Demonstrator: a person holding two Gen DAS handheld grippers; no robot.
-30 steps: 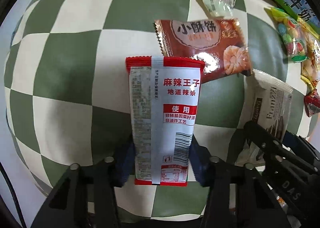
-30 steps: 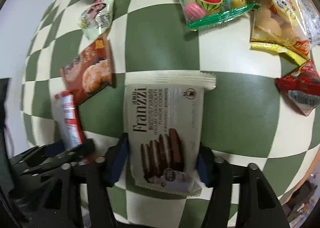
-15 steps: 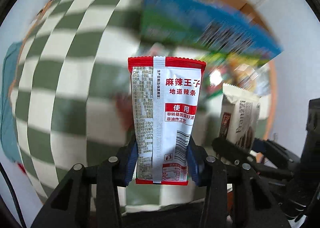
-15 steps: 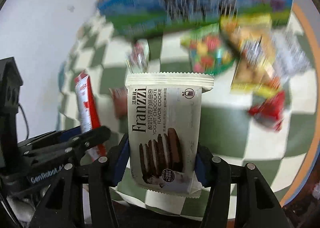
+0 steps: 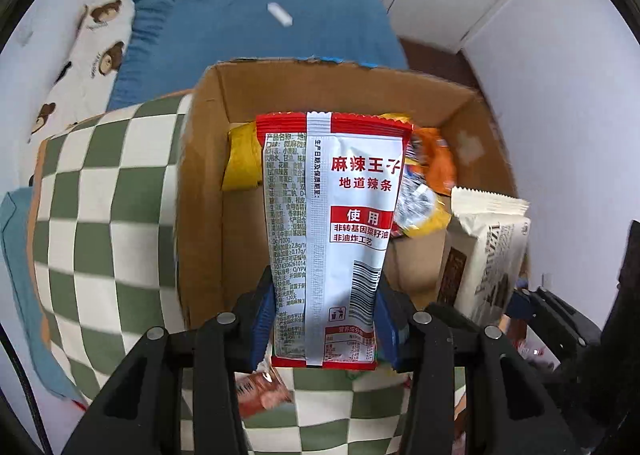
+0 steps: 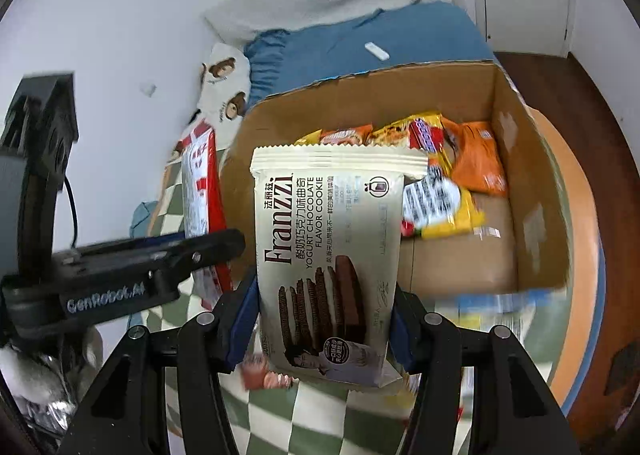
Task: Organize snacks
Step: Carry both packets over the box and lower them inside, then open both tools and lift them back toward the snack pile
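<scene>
While several snacks already lay inside the cardboard box (image 5: 208, 183), the red spicy-strip packet (image 5: 332, 239) was clamped by the left gripper (image 5: 324, 319) and the cookie packet (image 6: 332, 255) by the right gripper (image 6: 324, 319), both above the box; release remained.

My left gripper (image 5: 324, 319) clamps the red-and-white snack packet (image 5: 332, 231) above the open cardboard box (image 5: 204, 191) holding other snacks.

Left wrist view looking steeply down along its fingers, close above the box (image 5: 208, 191), right wrist view likewise from the right (image 6: 536, 191), both sharing the box, checkered cloth (image 5: 104, 223), blue bedding (image 6: 400, 35).
</scene>
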